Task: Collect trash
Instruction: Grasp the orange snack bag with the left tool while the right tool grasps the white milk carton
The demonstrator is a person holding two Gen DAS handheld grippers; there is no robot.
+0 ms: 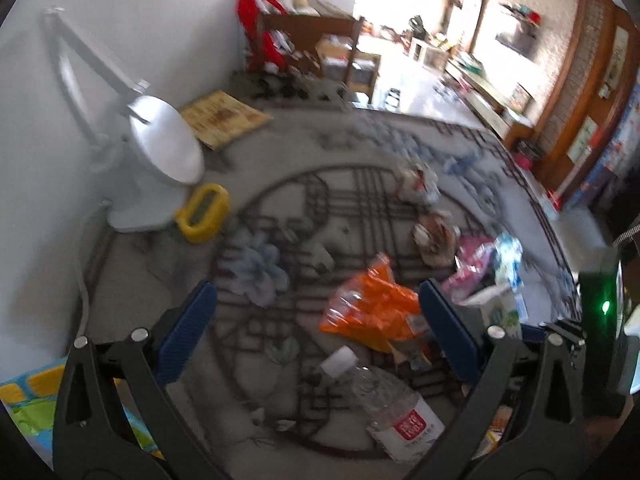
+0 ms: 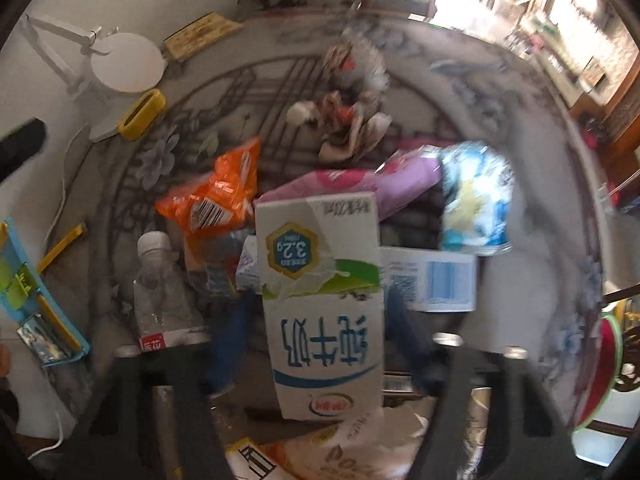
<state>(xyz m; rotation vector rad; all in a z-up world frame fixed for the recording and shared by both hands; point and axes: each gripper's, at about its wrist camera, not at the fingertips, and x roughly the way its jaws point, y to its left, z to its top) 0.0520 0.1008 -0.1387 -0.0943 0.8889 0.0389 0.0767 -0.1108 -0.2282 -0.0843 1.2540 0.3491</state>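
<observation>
Spread wide, my left gripper [image 1: 316, 320] hangs over the clear plastic water bottle [image 1: 384, 404] and crumpled orange snack wrapper [image 1: 372, 308] on the patterned round table [image 1: 360, 148]; my right gripper [image 2: 308, 344] pinches 1 white milk carton [image 2: 320, 292].

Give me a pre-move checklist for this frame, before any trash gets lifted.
1. Milk carton between the right gripper fingers: ok.
2. Firm grip on the carton: cannot tell, blurred.
3. Left gripper open and empty: ok.
4. Water bottle lying below the left gripper, uncovered: ok.
5. Orange snack bag clear of the left fingers: not ok, it meets one.
6. Trash bin in view: not ok.
</observation>
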